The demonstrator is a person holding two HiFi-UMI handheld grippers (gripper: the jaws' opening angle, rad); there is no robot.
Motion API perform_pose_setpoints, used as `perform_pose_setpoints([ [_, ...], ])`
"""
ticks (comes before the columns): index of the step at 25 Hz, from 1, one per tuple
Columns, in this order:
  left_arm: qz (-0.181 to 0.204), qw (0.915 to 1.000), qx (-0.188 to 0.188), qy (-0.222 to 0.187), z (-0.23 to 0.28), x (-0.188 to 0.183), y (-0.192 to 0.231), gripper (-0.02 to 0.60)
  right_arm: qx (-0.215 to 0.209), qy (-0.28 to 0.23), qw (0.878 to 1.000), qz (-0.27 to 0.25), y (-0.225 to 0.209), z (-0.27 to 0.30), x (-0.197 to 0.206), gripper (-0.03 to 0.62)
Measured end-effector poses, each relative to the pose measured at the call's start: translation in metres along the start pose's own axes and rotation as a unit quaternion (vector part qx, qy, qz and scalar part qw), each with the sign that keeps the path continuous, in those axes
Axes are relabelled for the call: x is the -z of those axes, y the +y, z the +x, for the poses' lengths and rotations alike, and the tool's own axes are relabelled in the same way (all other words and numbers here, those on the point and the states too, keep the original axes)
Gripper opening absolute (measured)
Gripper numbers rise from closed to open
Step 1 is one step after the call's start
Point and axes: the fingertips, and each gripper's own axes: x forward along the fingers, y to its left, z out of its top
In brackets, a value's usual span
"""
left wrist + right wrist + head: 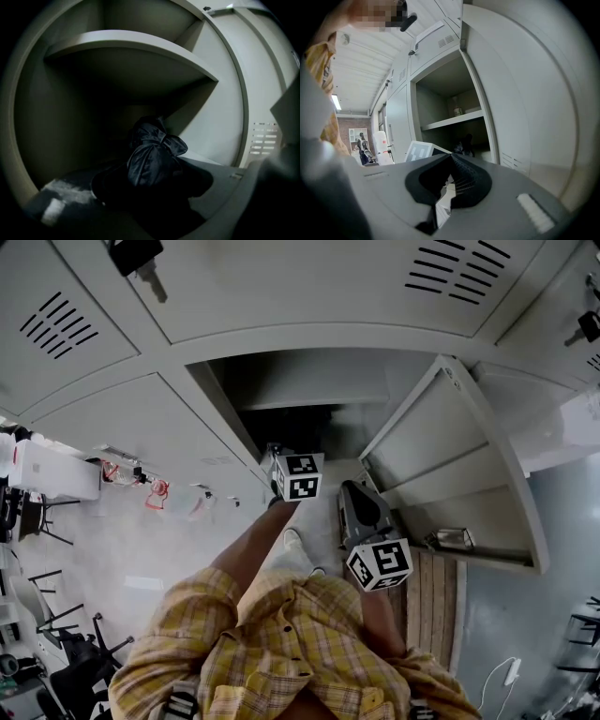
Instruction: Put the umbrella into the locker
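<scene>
While a person in a yellow plaid shirt (281,643) stands facing a wall of pale grey metal lockers, one locker (33,122) is open. Its door (450,456) is swung out to the person's right. From the head view, both arms reach forward and down.

The left gripper (281,460) is pushed toward the dark opening, and the left marker cube (300,475) shows at the mouth of it. The right gripper (450,159) is outside the locker, beside the open door. The right marker cube (379,564) sits nearer the person's body. A slatted wooden board (436,606) lies on the floor below the door.

The left gripper view looks into the lower compartment, under a flat metal shelf (131,40) that divides the locker. The umbrella (152,159) is folded. Its dark, glossy fabric is bunched into a wrinkled bundle. It rises from between the left jaws, which are clamped on its lower end. It is inside the lower compartment, beneath the shelf and near the middle, with its upper end leaning toward the back wall. The compartment is too dark to tell whether the umbrella touches the locker floor.

In the right gripper view, the right jaws are closed together. Their ribbed pads meet at the tip with nothing between them. Beyond them the open locker appears, with the umbrella as a small dark shape under the shelf. A small pale object (457,111) stands on the shelf above.
</scene>
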Motion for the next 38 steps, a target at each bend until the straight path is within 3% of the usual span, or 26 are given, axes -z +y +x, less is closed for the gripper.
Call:
perform_pose_setpoints([
  [3, 0.030, 0.9995, -0.010, 0.002, 0.001, 0.002, -0.003, 0.265, -0.001, 0.000, 1.000, -0.001, 0.002, -0.001, 0.000, -0.002],
  [10, 0.033, 0.9993, -0.016, 0.011, 0.004, 0.004, -0.003, 0.268, 0.000, 0.002, 1.000, -0.001, 0.003, -0.006, 0.002, -0.002],
  [18, 0.018, 0.9997, -0.014, 0.011, 0.005, 0.004, -0.002, 0.298, 0.001, 0.000, 1.000, -0.004, 0.004, -0.012, 0.001, -0.002],
  [26, -0.009, 0.9997, 0.021, 0.009, 0.002, -0.001, -0.005, 0.377, 0.002, -0.005, 1.000, -0.010, 0.006, -0.023, -0.005, -0.002],
  [38, -0.027, 0.9993, 0.020, -0.017, -0.045, -0.024, -0.001, 0.377, -0.002, -0.011, 1.000, -0.010, 0.019, -0.041, -0.008, -0.002],
])
